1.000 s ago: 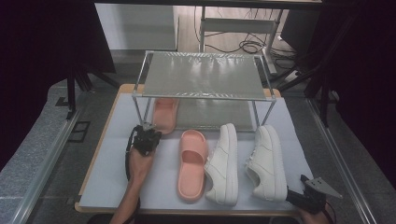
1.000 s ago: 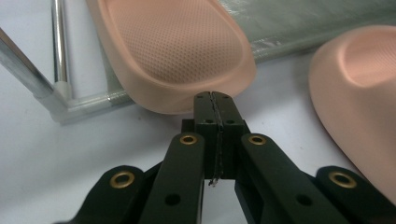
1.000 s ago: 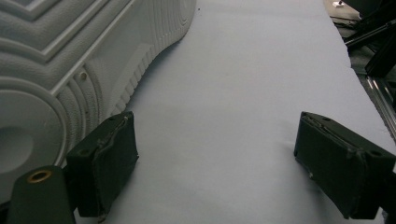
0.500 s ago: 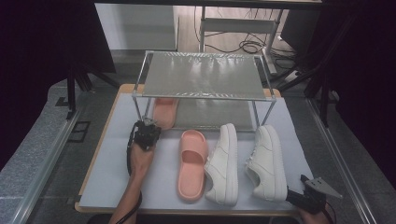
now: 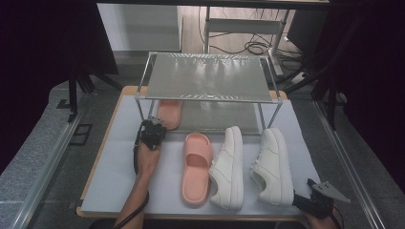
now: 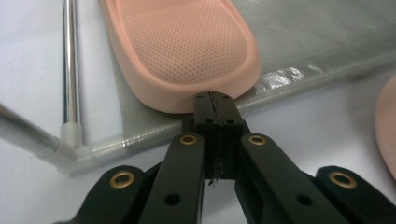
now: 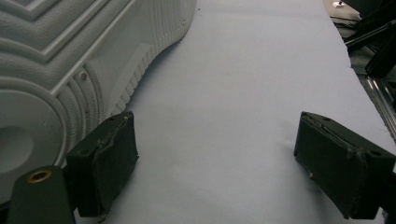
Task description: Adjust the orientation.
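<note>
Dim high view, dark surround; glare on shelf mesh (image 5: 205,76); gripper views evenly lit, near jaws soft.

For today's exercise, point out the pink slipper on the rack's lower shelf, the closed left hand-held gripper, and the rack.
pink slipper (image 6: 187,51), left gripper view, dotted sole.
left hand-held gripper (image 6: 214,100), left gripper view, closed tips.
rack (image 5: 205,76), high view, top shelf.

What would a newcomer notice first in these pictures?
Probably the metal rack at the back of the table and, in front of it, a pink slipper beside two white sneakers. The left gripper, shut, touches a second pink slipper on the rack's lower shelf.
</note>
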`<action>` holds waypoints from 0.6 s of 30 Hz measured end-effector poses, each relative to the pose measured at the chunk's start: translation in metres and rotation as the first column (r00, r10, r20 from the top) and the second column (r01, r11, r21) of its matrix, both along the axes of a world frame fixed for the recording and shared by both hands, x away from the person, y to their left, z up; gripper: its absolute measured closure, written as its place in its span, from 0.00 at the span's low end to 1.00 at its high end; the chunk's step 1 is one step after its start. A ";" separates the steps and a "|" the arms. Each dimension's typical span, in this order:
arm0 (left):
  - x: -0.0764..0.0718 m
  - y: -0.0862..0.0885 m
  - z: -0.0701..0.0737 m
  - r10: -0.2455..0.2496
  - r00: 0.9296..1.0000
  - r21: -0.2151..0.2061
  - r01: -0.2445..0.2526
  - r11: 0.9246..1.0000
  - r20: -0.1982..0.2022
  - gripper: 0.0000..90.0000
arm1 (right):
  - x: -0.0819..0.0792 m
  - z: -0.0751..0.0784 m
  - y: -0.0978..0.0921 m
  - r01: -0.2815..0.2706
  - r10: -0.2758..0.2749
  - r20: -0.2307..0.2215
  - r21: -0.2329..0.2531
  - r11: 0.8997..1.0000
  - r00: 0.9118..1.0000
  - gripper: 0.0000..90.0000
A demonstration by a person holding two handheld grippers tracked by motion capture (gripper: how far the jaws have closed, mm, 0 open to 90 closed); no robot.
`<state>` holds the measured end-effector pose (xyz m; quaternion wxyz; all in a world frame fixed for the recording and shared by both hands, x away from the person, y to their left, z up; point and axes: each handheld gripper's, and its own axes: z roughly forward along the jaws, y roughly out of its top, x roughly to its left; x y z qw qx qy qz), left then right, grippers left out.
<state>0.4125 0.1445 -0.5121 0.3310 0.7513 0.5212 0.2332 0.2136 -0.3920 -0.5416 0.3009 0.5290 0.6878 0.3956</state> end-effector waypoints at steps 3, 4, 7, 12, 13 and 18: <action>0.000 0.000 0.000 -0.003 1.000 -0.001 0.003 1.000 0.004 1.00 | 0.000 0.000 0.000 -0.001 0.001 0.000 0.001 1.000 1.000 0.14; -0.001 0.000 0.001 -0.005 1.000 -0.005 0.005 1.000 0.005 1.00 | 0.000 0.000 0.000 -0.001 0.001 0.001 0.001 1.000 1.000 0.14; -0.007 0.001 0.004 -0.014 1.000 -0.030 0.015 0.999 0.018 1.00 | 0.000 0.000 0.000 -0.001 0.001 0.001 0.001 1.000 1.000 0.14; -0.016 0.000 0.010 -0.041 0.999 -0.038 0.042 0.998 0.023 1.00 | 0.000 0.000 0.000 -0.001 0.001 0.001 0.001 1.000 1.000 0.14; -0.019 -0.001 0.012 -0.051 0.998 -0.036 0.052 0.998 0.023 1.00 | 0.000 0.000 0.000 -0.001 0.001 0.001 0.001 1.000 1.000 0.14; -0.033 -0.001 0.016 -0.079 0.997 -0.035 0.080 0.996 0.019 0.98 | 0.000 0.000 0.000 -0.001 0.001 0.000 0.000 1.000 1.000 0.14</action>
